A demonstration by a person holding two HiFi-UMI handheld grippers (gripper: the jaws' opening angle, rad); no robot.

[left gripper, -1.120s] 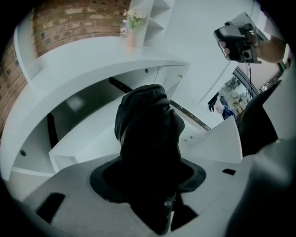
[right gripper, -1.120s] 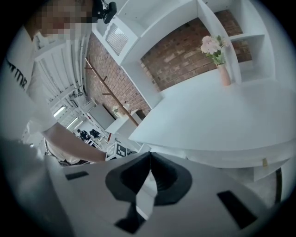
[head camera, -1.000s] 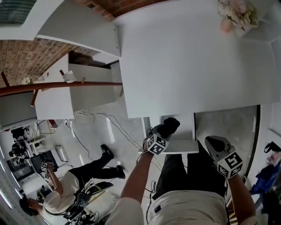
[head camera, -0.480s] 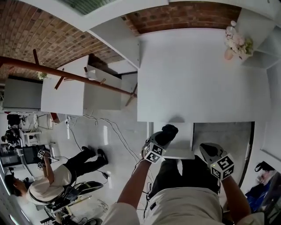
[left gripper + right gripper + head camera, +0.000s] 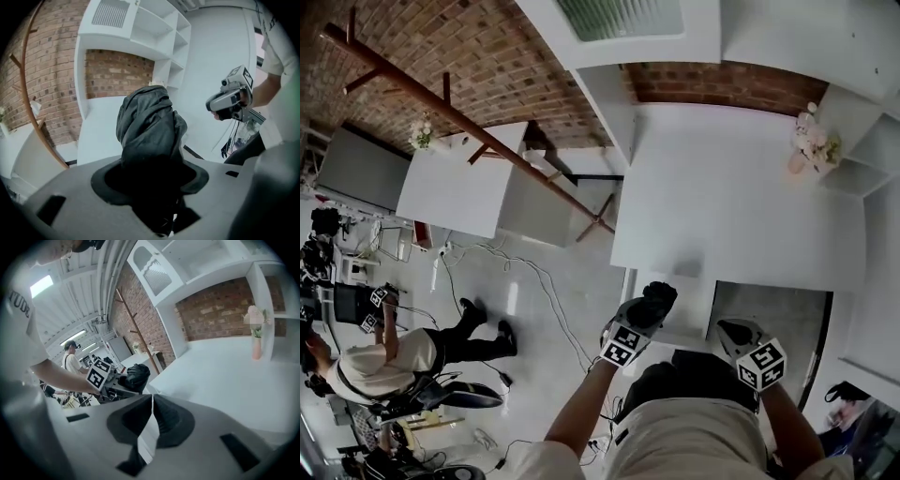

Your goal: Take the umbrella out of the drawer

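Lab staged as home: brick wall (image 5: 492,61), white shelving (image 5: 157,35), floor cables (image 5: 553,302), equipment racks (image 5: 321,277).

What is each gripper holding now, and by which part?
The left gripper grips the folded umbrella around its fabric body; the right gripper is shut, empty.

Between the left gripper's (image 5: 150,176) jaws we see the umbrella (image 5: 147,124) as crumpled black cloth, faintly sheened; beyond them the brick wall (image 5: 115,70) is rough, the cabinet top (image 5: 101,136) smooth matt white.
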